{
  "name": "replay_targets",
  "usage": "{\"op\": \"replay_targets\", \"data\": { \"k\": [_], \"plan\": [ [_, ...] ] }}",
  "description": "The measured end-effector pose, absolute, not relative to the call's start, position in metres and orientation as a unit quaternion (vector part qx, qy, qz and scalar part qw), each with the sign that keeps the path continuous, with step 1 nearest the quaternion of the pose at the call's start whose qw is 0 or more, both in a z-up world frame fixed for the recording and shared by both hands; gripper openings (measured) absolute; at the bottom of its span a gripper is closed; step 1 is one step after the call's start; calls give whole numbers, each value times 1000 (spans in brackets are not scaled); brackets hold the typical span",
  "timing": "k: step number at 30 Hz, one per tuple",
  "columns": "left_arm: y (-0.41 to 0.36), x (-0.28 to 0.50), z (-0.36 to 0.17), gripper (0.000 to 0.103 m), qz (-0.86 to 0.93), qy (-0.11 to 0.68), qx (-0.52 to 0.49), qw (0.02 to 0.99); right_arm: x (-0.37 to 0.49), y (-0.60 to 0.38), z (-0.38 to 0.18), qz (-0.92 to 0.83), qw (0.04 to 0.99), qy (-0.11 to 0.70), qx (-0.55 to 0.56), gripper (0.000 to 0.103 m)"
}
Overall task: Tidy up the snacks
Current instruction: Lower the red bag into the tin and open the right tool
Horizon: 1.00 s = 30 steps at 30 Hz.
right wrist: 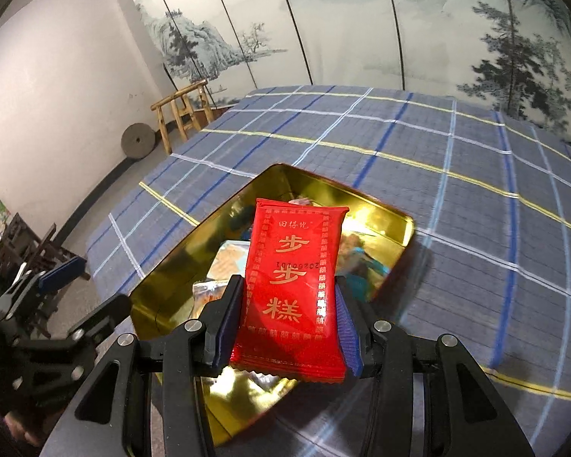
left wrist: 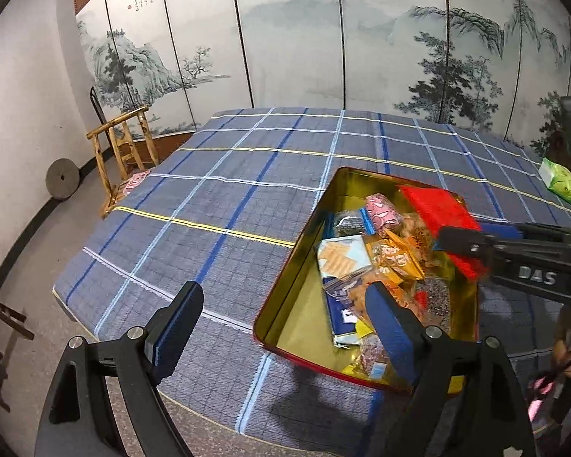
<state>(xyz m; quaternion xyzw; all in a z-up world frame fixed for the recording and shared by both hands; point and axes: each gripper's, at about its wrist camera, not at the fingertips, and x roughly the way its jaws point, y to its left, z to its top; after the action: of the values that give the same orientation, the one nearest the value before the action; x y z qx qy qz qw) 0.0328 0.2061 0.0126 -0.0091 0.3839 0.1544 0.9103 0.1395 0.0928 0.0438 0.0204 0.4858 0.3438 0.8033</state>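
A gold tin box (left wrist: 304,266) with a red outer rim sits on the checked blue tablecloth (left wrist: 228,198) and holds several snack packets (left wrist: 361,262). My right gripper (right wrist: 289,304) is shut on a red snack packet (right wrist: 297,266) with gold Chinese characters and holds it above the tin (right wrist: 163,289). In the left wrist view the red packet (left wrist: 441,213) hangs over the tin's right side in the right gripper (left wrist: 460,243). My left gripper (left wrist: 285,327) is open and empty, over the tin's near left corner.
A green snack packet (left wrist: 559,181) lies on the cloth at the far right. A wooden chair (left wrist: 122,152) and a round millstone (left wrist: 61,179) stand by the wall left of the table. A painted folding screen (left wrist: 323,38) stands behind the table.
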Motion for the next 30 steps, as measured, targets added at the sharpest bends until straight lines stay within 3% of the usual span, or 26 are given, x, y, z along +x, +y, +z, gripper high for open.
{"op": "replay_targets", "data": {
  "k": [13,24,30],
  "plan": [
    [209,36,16,85,154,381,-12,912,147,119,28,339,800,494,10,46],
    [207,32,20,85,156,372,-11,915,120,109,58,352,825,443,10,47],
    [208,21,32,85,167,343,-29,924,93,90,79,330,857,397,0,57]
  ]
}}
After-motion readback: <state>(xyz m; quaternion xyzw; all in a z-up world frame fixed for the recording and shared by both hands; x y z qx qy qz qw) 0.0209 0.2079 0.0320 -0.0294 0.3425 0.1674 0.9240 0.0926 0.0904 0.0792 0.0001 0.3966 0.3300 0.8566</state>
